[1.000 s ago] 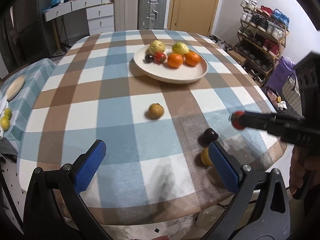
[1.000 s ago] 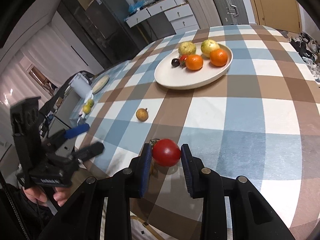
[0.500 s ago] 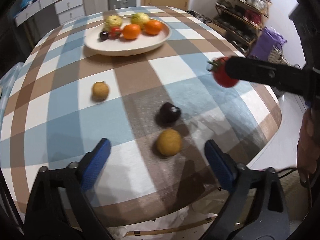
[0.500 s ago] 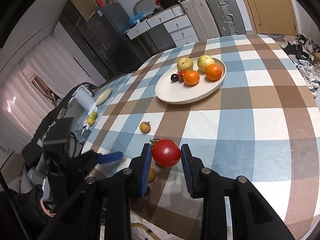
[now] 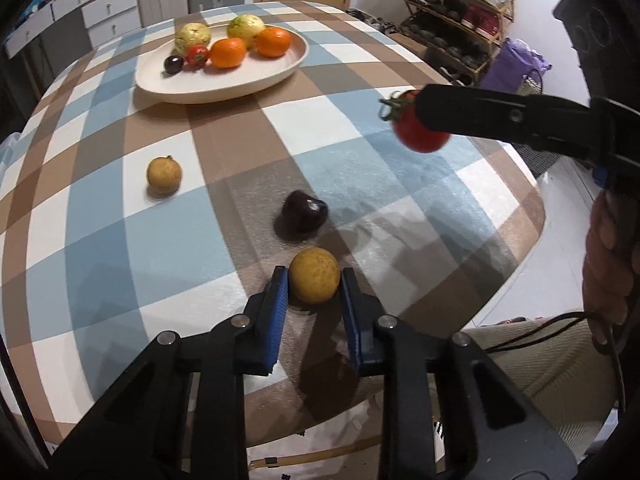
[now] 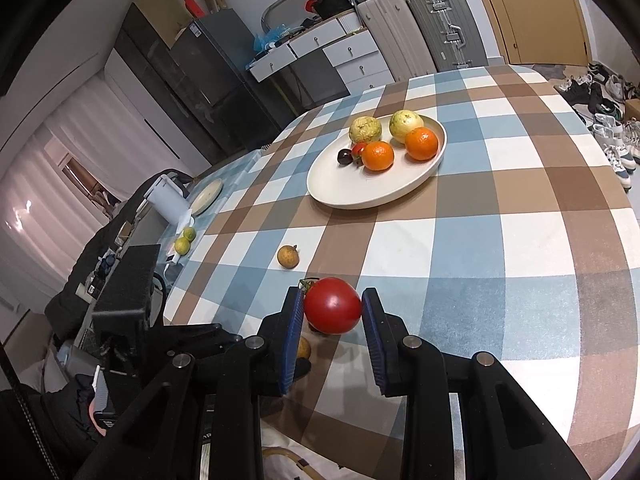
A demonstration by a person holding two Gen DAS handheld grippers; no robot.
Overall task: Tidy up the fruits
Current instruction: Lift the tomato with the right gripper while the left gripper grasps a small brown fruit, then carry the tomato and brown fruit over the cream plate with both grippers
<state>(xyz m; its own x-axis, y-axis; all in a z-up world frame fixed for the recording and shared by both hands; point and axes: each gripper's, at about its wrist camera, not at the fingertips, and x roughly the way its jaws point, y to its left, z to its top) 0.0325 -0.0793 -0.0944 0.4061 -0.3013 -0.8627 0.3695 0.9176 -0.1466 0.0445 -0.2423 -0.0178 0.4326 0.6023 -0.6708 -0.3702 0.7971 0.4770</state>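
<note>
Longan [image 5: 314, 275] sits pinched in the left gripper [image 5: 314, 280], whose jaws have just closed; a dark plum [image 5: 304, 215] lies just beyond. Right gripper [image 6: 332, 312] clamps a tomato [image 6: 333, 311] above the checked tablecloth [image 5: 100, 220].

Black tongs [image 5: 314, 280], blue pads [image 5: 279, 300]

From the right wrist, the round yellow-brown fruit [image 6: 303, 347] shows only as a sliver behind the right claw's [image 6: 333, 312] left finger, and the dark fruit beside it is hidden under the tomato [image 6: 333, 311]. From the left wrist, the person's hand [image 5: 608, 256] is cut off by the right frame edge, the table's [image 5: 500, 184] near edge lies behind the left claw [image 5: 314, 280], and the shoes on the rack [image 5: 460, 12] are too small to tell apart.
</note>
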